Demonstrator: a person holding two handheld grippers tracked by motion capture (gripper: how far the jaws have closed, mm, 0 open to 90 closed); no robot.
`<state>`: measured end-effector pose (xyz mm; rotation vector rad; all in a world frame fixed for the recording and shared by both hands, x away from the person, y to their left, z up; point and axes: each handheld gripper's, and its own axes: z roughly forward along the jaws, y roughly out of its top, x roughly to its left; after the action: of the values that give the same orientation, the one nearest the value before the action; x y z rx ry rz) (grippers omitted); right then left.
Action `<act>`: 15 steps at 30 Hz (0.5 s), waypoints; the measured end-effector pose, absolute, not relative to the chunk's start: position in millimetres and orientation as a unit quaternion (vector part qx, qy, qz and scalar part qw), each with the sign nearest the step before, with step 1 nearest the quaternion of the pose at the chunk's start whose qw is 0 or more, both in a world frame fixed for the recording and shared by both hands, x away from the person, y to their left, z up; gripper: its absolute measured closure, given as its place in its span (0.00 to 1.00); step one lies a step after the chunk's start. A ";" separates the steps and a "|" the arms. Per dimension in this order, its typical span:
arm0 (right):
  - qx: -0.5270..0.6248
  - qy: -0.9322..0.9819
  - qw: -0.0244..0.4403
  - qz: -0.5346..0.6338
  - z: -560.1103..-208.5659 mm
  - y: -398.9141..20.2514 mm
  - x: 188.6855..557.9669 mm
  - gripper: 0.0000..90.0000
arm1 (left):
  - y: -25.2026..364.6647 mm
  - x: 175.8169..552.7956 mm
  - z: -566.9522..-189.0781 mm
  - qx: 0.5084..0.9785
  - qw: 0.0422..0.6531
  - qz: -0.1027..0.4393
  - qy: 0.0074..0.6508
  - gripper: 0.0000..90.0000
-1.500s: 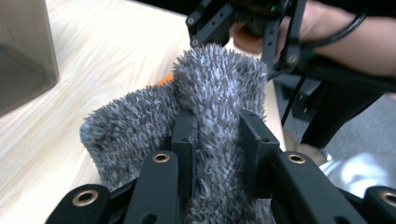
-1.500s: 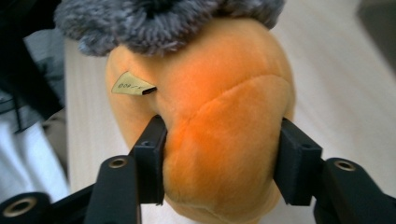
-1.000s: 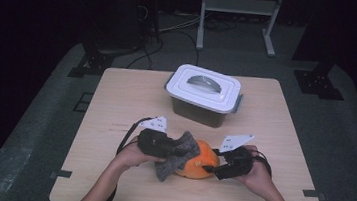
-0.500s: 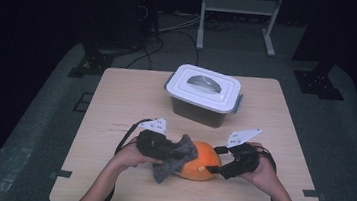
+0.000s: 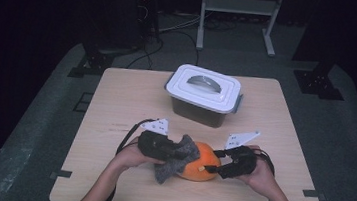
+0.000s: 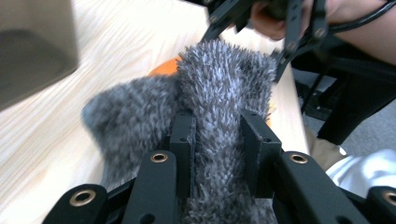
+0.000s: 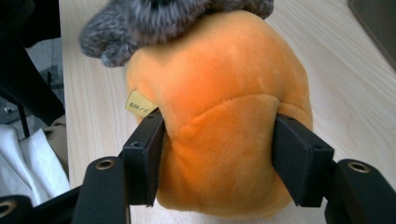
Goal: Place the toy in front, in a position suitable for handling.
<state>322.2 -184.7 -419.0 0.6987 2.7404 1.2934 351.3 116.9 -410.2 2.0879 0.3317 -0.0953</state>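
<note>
An orange plush toy [image 5: 200, 169] with a grey fuzzy part [image 5: 174, 164] lies near the table's front edge. My left gripper [image 5: 181, 154] comes in from the left. In the left gripper view it [image 6: 218, 135] is shut on the grey fuzzy part [image 6: 224, 84]. My right gripper [image 5: 210, 168] reaches in from the right. Its jaws have just been closing, and in the right gripper view it [image 7: 217, 135] has both pads pressed into the orange body [image 7: 219, 70], which bulges between them. A small yellow tag [image 7: 137, 108] sticks out by one pad.
A white lidded box [image 5: 203, 94] with a grey handle stands at the middle back of the wooden table [image 5: 126, 100]. Dark floor, cables and a white rack leg lie beyond the table. A person's forearms enter from the bottom.
The right gripper's jaws spread wide half a second ago and have since closed onto the orange body. The left gripper and the fuzzy part have stayed put.
</note>
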 end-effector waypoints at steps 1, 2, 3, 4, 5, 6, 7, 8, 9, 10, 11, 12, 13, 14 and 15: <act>0.225 0.880 0.015 0.417 -419.5 -185.9 323.2 0.42 | 120.3 352.8 -411.4 0.863 0.484 -0.034 0.142 0.76; 0.227 0.879 0.013 0.419 -419.9 -187.6 324.2 0.42 | 123.6 353.9 -411.9 0.867 0.474 -0.025 0.149 0.76; 0.230 0.878 0.013 0.421 -420.3 -189.6 325.4 0.42 | 126.6 354.9 -412.4 0.872 0.465 -0.015 0.154 0.76; 0.235 0.876 0.010 0.422 -420.3 -191.4 326.1 0.42 | 130.2 356.0 -412.8 0.877 0.454 -0.007 0.159 0.76; 0.237 0.874 0.008 0.425 -420.9 -194.2 327.5 0.42 | 131.9 356.7 -413.3 0.877 0.452 -0.007 0.162 0.76; 0.241 0.872 0.005 0.427 -421.3 -195.6 328.1 0.42 | 133.5 357.4 -414.5 0.872 0.460 -0.015 0.166 0.76; 0.243 0.870 0.002 0.430 -421.8 -197.0 328.9 0.42 | 133.6 357.9 -415.2 0.868 0.466 -0.022 0.168 0.76; 0.243 0.869 0.002 0.431 -422.5 -197.8 329.4 0.42 | 132.5 357.9 -415.6 0.868 0.468 -0.025 0.165 0.76; 0.242 0.869 0.002 0.431 -422.7 -197.8 329.3 0.42 | 130.2 356.8 -415.0 0.866 0.472 -0.028 0.161 0.76; 0.243 0.869 0.003 0.430 -422.8 -197.4 328.6 0.42 | 128.0 355.5 -414.0 0.864 0.478 -0.032 0.155 0.76; 0.244 0.870 0.004 0.429 -422.7 -197.2 328.2 0.42 | 126.1 354.3 -413.0 0.862 0.482 -0.034 0.150 0.76; 0.243 0.870 0.004 0.428 -422.6 -197.1 328.0 0.42 | 123.5 352.6 -410.9 0.861 0.486 -0.035 0.145 0.76; 0.243 0.871 0.005 0.428 -422.7 -196.9 327.8 0.42 | 120.0 350.2 -408.3 0.858 0.493 -0.039 0.136 0.76; 0.243 0.870 0.005 0.429 -422.9 -196.4 327.6 0.42 | 117.5 348.4 -406.7 0.856 0.499 -0.044 0.130 0.76; 0.242 0.870 0.005 0.429 -423.0 -195.9 327.4 0.42 | 112.5 345.3 -404.5 0.853 0.507 -0.048 0.116 0.76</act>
<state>327.4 -195.9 -423.0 0.7592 2.7247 1.3426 345.3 112.5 -404.5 2.0563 0.2793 -0.1159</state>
